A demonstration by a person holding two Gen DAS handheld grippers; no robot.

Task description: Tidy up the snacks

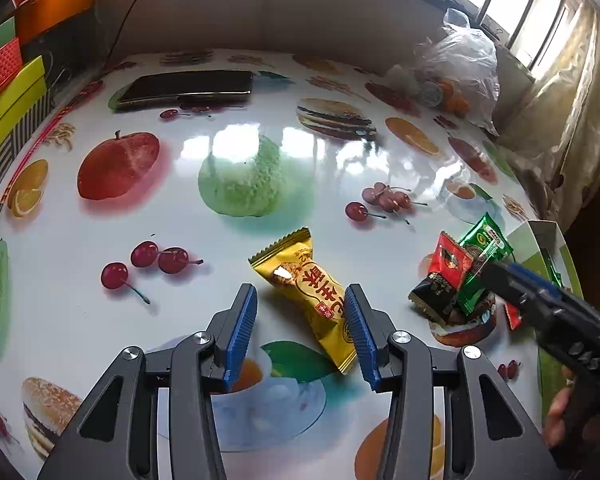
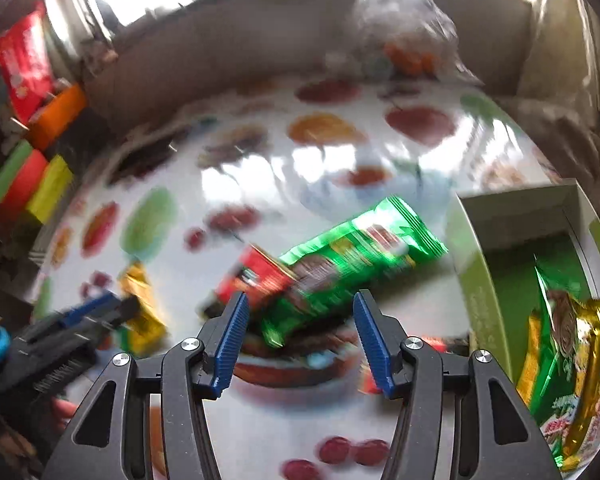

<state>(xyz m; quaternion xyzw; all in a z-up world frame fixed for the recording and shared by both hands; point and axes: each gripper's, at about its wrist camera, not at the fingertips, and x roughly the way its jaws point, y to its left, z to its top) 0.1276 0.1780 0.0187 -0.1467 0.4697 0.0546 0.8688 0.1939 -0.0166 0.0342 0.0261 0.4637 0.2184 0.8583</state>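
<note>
Yellow packet: a gold-yellow snack packet [image 1: 310, 300] is seen lying flat on the glossy fruit-printed tabletop [image 1: 236, 216], slanted between the blue pads of the left gripper [image 1: 305, 334]
Left gripper: its jaws are held apart, one pad on each side of the packet; the right pad is just beside the wrapper, but a firm pinch cannot be confirmed, so it is judged as poised rather than gripping
Snack pile: a green packet [image 2: 352, 260], a red packet [image 2: 260, 276] and a black packet [image 1: 434, 296] are heaped together ahead of the right gripper [image 2: 298, 340]
Right gripper: its jaws are spread wide, with the near end of the green packet lying between the pads, untouched as far as the blur allows
Box: an open green-lined box [image 2: 480, 292] is placed just right of the right gripper, and a few wrapped snacks [image 2: 572, 344] are already laid inside, so it is judged to be the collecting place
Reason for layout: loose packets are kept near the box, so short carries are needed
Step in hand: the green packet is probably being lined up for a grasp
Risk: slick foil wrappers may slip from ribbed pads if pinched near an end
</note>
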